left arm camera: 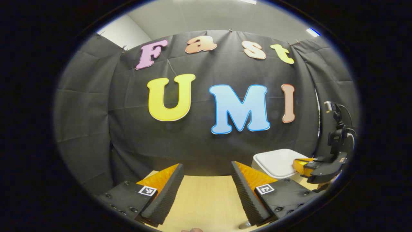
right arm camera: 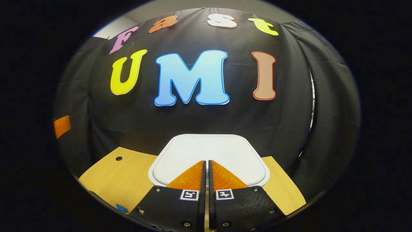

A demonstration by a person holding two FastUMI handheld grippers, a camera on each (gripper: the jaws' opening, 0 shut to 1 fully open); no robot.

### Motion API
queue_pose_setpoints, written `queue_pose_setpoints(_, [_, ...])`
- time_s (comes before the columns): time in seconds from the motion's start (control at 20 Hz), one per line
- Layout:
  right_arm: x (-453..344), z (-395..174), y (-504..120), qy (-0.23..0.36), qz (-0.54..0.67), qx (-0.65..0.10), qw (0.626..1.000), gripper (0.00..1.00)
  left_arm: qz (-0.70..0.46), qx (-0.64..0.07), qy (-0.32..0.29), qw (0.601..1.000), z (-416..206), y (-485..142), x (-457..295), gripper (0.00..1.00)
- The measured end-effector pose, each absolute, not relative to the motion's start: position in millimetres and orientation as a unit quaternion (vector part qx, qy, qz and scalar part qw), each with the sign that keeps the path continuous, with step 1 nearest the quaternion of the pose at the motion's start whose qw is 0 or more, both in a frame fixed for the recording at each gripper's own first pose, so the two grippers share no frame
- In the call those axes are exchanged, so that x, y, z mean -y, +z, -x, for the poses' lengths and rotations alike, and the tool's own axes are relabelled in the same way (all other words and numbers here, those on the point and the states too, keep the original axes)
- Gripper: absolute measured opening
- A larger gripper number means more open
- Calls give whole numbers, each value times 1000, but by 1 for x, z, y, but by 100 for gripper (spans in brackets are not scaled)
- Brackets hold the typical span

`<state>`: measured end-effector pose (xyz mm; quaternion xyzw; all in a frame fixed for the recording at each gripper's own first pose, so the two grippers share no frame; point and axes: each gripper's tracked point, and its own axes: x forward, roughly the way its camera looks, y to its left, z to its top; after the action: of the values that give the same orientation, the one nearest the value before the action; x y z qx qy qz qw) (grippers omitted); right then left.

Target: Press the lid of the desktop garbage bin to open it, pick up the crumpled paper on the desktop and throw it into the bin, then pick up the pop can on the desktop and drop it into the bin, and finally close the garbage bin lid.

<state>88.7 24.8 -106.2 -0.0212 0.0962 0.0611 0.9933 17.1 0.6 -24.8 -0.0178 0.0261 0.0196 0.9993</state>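
The garbage bin's white lid (right arm camera: pixel 209 151) lies flat and closed just ahead in the right gripper view. My right gripper (right arm camera: pixel 206 162) is shut with nothing between its fingers, and its tips hover over the lid's near edge; I cannot tell whether they touch it. In the left gripper view the same lid (left arm camera: pixel 273 162) sits at the right, with the right gripper (left arm camera: pixel 309 167) reaching over it from the right. My left gripper (left arm camera: pixel 207 165) stands open above the bare wooden table (left arm camera: pixel 206 199), holding nothing.
The black cloth wall stands close behind the bin. The wooden table (right arm camera: pixel 119 177) has a small round hole (right arm camera: pixel 118 158) left of the bin and a blue scrap (right arm camera: pixel 121 207) near its front edge. An orange patch (right arm camera: pixel 61 126) shows at far left.
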Motion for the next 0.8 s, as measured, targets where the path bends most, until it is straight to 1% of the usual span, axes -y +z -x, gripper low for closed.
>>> queue_pose_setpoints(0.4, [-26, -89, -100, 63, 39, -69, 995, 5, 21, -27, 18, 999, -18, -25, -1, 96])
queue_pose_setpoints(0.6, [-25, -81, -95, 64, 34, -83, 994, 4, 21, -27, 23, 999, -13, -27, -6, 96])
queue_pose_setpoints(0.8, [-22, -68, -73, 60, 23, -61, 996, 5, 25, -27, 22, 999, -9, -25, -7, 96])
